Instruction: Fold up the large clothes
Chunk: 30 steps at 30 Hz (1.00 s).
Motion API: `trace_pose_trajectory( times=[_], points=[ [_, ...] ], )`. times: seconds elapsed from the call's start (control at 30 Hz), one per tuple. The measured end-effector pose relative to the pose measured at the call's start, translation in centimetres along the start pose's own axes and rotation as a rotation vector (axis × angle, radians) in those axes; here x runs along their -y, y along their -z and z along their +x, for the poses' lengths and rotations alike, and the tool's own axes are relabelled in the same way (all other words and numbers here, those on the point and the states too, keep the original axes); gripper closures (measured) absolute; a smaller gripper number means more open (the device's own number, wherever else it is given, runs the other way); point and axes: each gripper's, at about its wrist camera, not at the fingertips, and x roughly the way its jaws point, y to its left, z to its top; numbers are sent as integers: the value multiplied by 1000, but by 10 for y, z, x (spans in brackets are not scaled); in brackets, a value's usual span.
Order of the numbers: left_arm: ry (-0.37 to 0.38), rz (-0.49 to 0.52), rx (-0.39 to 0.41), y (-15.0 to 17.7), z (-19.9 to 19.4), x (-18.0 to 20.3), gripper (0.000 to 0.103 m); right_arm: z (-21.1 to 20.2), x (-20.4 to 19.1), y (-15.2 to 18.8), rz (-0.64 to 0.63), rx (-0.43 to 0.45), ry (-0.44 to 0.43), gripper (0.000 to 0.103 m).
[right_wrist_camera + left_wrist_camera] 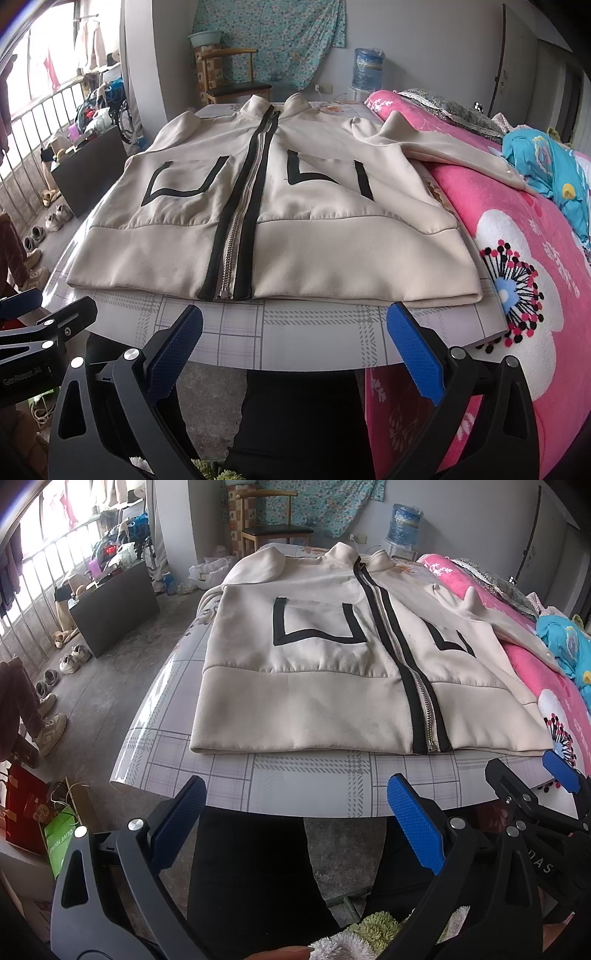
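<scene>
A cream zip jacket (306,657) with black zipper trim and black pocket outlines lies flat, front up, on a checked table (303,782); it also shows in the right wrist view (288,221). Its hem faces me and its collar points away. One sleeve (443,147) drapes onto the pink bed. My left gripper (295,823) is open and empty, below the table's near edge. My right gripper (295,350) is open and empty, also at the near edge, and shows in the left wrist view (535,779) at the right.
A pink floral blanket (517,258) covers the bed along the table's right side, with blue cloth (554,173) on it. A wooden chair (273,524) and a water jug (404,524) stand behind. A dark cabinet (114,605) and shoes (70,661) are at the left.
</scene>
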Motion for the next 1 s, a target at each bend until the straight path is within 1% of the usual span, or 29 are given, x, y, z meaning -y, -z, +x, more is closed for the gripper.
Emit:
trace_pose_trajectory(
  times=[0.67,1.0],
  points=[
    [-2,3,0,1,1,0,8,0,-1,0,0,1,2,6],
    [-15,17,-15,2,12,0,8,8,5,0,8,-13,0,6]
  ],
)
